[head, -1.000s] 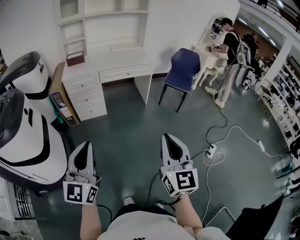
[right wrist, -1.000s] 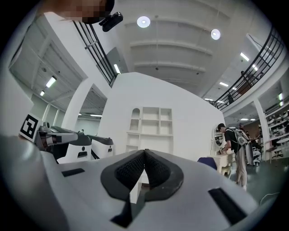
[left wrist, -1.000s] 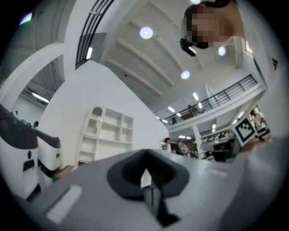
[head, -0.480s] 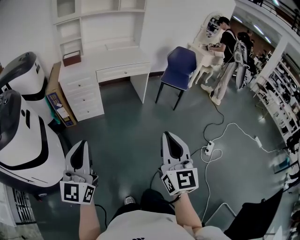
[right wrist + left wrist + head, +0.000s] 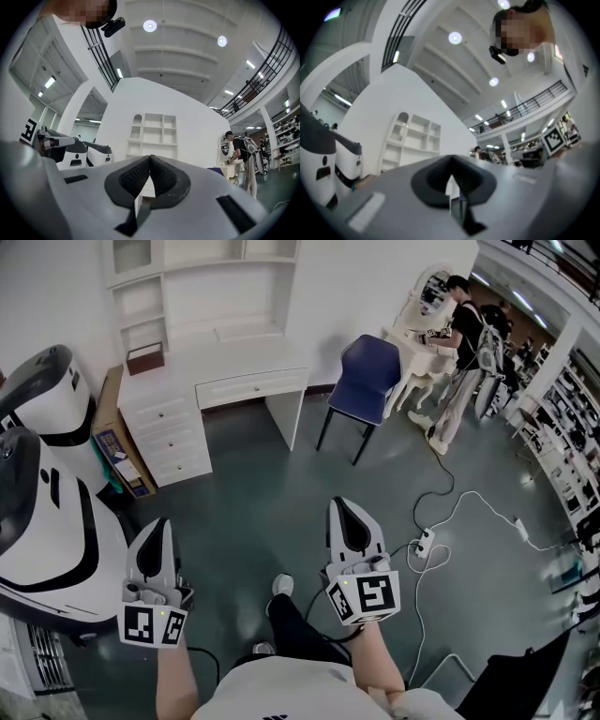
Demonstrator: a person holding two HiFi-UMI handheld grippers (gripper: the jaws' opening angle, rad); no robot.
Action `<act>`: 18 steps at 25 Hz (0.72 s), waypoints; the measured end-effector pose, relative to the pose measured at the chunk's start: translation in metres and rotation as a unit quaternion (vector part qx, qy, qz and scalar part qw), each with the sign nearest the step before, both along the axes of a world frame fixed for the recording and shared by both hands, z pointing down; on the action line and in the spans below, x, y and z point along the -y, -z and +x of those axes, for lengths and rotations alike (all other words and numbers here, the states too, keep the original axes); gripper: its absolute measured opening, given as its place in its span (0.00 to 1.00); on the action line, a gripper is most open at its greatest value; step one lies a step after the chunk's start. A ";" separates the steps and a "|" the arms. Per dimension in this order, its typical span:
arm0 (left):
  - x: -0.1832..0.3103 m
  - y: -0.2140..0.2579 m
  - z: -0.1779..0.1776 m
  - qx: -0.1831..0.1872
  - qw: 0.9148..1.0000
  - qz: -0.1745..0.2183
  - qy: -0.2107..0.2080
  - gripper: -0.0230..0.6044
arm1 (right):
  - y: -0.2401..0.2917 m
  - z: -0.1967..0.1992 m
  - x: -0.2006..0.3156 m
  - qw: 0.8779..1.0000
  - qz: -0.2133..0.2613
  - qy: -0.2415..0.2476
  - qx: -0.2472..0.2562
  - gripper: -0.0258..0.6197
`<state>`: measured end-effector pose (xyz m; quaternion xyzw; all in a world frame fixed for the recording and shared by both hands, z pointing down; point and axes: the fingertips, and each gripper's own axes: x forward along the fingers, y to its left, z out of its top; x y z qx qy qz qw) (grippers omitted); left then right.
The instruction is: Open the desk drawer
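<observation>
Left tongs (image 5: 157, 524): jaws together with nothing between them, held low over the floor (image 5: 253, 512) and pointing toward the far wall.
Right tongs (image 5: 343, 506): jaws together and empty, beside the left pair but apart from it.
Counter (image 5: 220, 354): white, against the far wall, well apart from both tongs, with a shelf unit (image 5: 202, 282) on its back edge.
Drawer (image 5: 251, 387): wide front under the counter top, flush and closed.
Side drawers (image 5: 173, 432): stacked at the counter's left end, all closed.
Brown box (image 5: 148, 357): on the counter's left end.
Blue chair (image 5: 367, 371): on the floor just right of the counter.
White machine (image 5: 47, 512): large, with black trim, left of the left tongs.
Power strip (image 5: 424, 542): on the floor right of the right tongs, with white cable trailing from it.
Person (image 5: 464, 343): standing at a small white table, far right.
</observation>
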<state>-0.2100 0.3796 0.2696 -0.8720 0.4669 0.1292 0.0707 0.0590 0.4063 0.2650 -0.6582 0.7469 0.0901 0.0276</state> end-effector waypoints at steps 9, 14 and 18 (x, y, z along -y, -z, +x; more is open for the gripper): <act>0.099 0.011 0.020 0.005 0.999 0.014 0.029 0.05 | 0.009 0.020 0.110 1.000 0.017 0.024 -0.008 0.04; 0.156 0.022 0.047 0.001 0.999 0.015 0.034 0.05 | 0.014 0.039 0.171 0.999 0.008 0.043 -0.013 0.04; 0.194 0.025 0.072 0.002 0.999 0.020 0.034 0.05 | 0.013 0.060 0.213 0.999 0.010 0.048 -0.006 0.04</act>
